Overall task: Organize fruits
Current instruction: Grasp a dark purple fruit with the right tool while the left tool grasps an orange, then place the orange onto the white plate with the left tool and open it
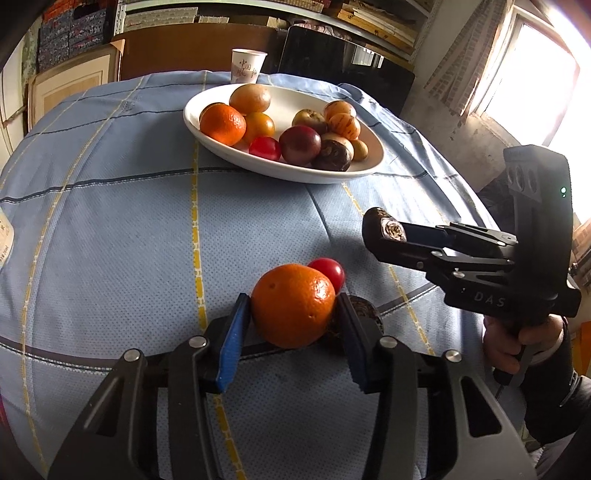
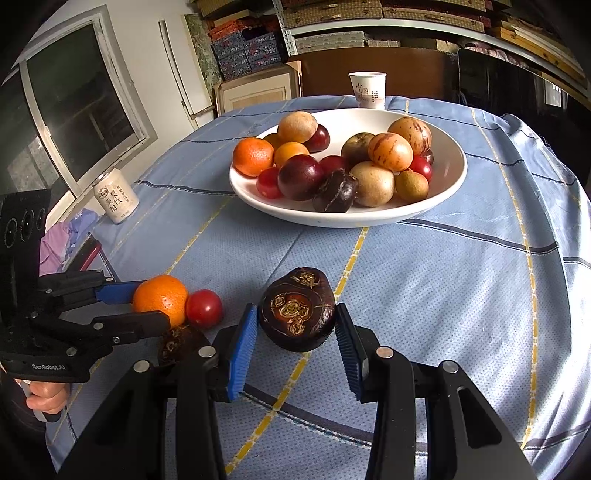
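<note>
Before me stood a round table (image 2: 461, 280) under a pale blue cloth (image 1: 110, 229) crossed with yellow and dark lines. Behind it a brown wooden board (image 1: 192, 55) leaned against shelves (image 2: 332, 22) packed with patterned boxes. To my right a window (image 1: 532, 70) blazed with daylight beside a rough, brick-patterned wall (image 1: 458, 74); to my left a dark window (image 2: 81, 99) sat in a white wall.

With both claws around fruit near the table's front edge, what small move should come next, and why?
Probably lift the left claw slightly with its orange, then carry it toward the white bowl. Its blue pads sit against both sides of the orange, which lies on the cloth touching a red tomato. The right claw already holds a dark water chestnut off the table.
</note>
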Available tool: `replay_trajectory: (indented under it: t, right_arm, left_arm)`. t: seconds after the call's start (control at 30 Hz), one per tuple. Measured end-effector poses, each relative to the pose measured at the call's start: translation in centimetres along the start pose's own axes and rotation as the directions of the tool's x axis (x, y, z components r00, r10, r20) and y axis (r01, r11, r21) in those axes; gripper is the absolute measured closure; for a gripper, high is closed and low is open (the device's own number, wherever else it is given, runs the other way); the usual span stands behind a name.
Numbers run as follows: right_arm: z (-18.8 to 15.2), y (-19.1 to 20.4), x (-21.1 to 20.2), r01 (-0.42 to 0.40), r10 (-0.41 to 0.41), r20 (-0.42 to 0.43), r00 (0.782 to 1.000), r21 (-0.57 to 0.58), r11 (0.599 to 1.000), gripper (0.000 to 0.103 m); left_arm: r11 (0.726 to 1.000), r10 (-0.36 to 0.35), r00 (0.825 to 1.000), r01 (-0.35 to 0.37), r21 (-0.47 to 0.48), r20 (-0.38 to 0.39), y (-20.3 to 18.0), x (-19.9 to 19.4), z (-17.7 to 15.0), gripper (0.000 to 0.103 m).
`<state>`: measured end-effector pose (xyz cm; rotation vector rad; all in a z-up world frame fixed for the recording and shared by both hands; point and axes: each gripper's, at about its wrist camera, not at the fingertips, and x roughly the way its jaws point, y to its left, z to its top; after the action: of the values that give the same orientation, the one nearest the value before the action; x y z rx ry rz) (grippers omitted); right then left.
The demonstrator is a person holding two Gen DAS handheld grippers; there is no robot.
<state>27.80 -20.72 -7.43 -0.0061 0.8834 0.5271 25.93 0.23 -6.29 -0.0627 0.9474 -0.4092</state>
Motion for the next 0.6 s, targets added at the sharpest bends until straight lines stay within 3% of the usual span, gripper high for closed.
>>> replay_trajectory:
  t: [0.3, 0.6]
  right_arm:
    - [0.8, 0.4, -2.2, -0.034, 0.034, 0.081, 0.996, -0.011, 0.999, 0.06]
    - [6.1, -1.2, -4.5, -0.011, 0.004, 0.221, 0.975, 0.028, 1.0, 0.06]
  left_arm:
    - [1.0, -0.001, 0.997, 0.002, -0.016, 0.073, 0.4, -2.2, 1.5, 0.057]
    - [0.999, 0.036, 0.984, -0.04, 0.02, 0.176, -0.6, -3.1, 9.0, 0.057]
